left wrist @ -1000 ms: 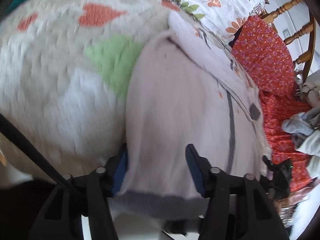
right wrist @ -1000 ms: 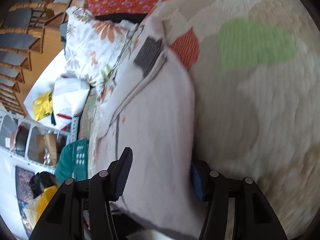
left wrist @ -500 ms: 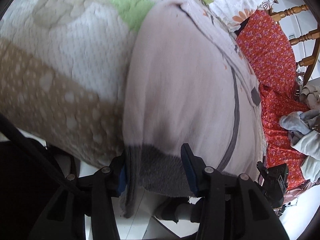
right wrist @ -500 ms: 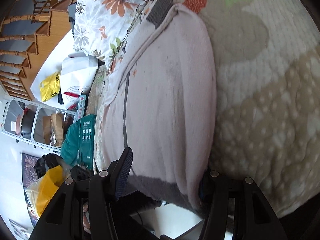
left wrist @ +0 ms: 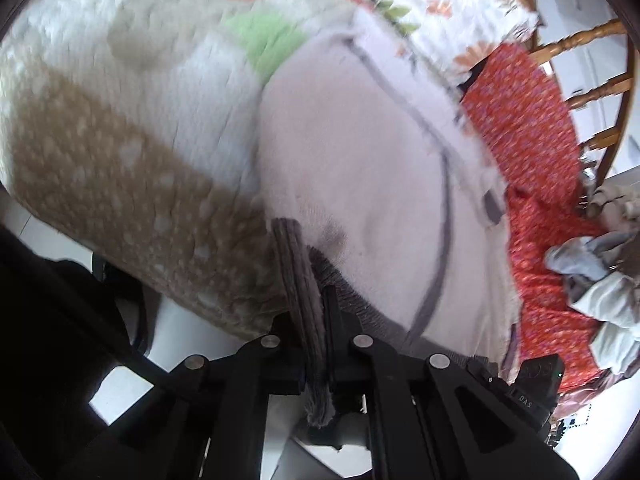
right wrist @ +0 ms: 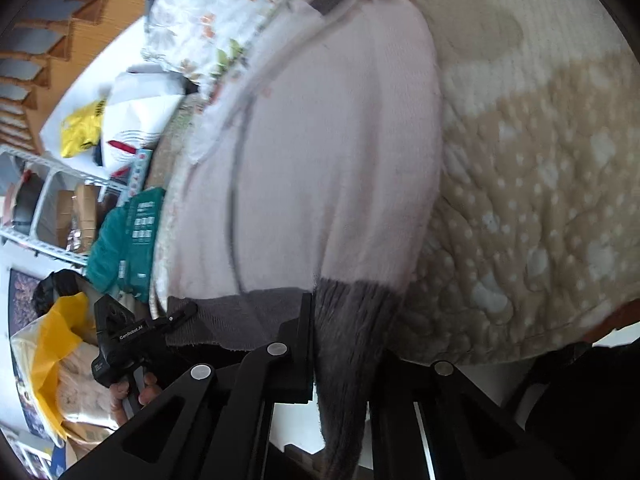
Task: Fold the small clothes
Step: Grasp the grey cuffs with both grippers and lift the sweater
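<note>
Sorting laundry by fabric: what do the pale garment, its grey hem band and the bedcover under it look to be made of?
Pale pink garment: soft, matte knit, probably cotton or fleece; the surface is faintly fuzzy. Grey hem band: ribbed knit, lines running along it, pinched in both grippers. Bedcover: quilted cloth, puffy stitched texture with printed patches. Blur leaves the fibre type open.

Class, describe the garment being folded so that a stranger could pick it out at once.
Start at the quilted bedspread with orange and green patches. On it lies a pale pink top, beside the red floral cloth. Only it has a dark grey ribbed hem and thin grey seam lines.
</note>
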Available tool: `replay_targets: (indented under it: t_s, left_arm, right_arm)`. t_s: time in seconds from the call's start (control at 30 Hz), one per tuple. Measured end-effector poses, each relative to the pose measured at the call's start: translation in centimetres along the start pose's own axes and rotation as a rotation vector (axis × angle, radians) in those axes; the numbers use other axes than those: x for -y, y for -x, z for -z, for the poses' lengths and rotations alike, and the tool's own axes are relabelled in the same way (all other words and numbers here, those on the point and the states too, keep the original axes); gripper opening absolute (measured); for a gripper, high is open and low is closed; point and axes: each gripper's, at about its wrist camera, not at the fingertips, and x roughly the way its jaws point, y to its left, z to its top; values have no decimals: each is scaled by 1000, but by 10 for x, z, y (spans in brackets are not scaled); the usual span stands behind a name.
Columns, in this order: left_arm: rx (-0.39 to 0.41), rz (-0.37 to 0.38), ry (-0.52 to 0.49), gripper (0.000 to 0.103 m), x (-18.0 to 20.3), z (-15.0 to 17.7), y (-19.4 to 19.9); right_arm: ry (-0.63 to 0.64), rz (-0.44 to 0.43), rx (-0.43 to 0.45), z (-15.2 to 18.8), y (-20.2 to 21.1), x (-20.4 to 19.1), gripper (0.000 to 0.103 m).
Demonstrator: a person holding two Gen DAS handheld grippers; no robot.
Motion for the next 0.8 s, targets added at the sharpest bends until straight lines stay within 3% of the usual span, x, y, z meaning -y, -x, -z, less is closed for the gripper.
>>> replay_targets:
  t_s: [0.17, 0.3, 0.4, 0.53, 0.67, 0.8]
  left_arm:
    - [61, 26, -59, 6, 33, -47, 14]
    - [150, 18, -111, 6, 76, -117, 1]
    - [163, 2, -116, 6, 98, -160, -22]
    - [156, -53, -137, 4, 129, -210, -70]
    - [130, -90, -151, 4, 135, -235, -107]
    - [124, -104, -135, 4, 137, -257, -133]
  right_arm:
    - [144, -14, 80, -53, 30, -46, 6]
    - [215, -6, 144, -116, 32, -74, 6]
    - [243, 26, 176, -167, 17, -84, 6]
    - [212, 70, 154, -225, -23, -75, 6]
    - [147, 106, 98, -262, -60, -45, 6]
    - [61, 22, 72, -292, -76, -16, 8]
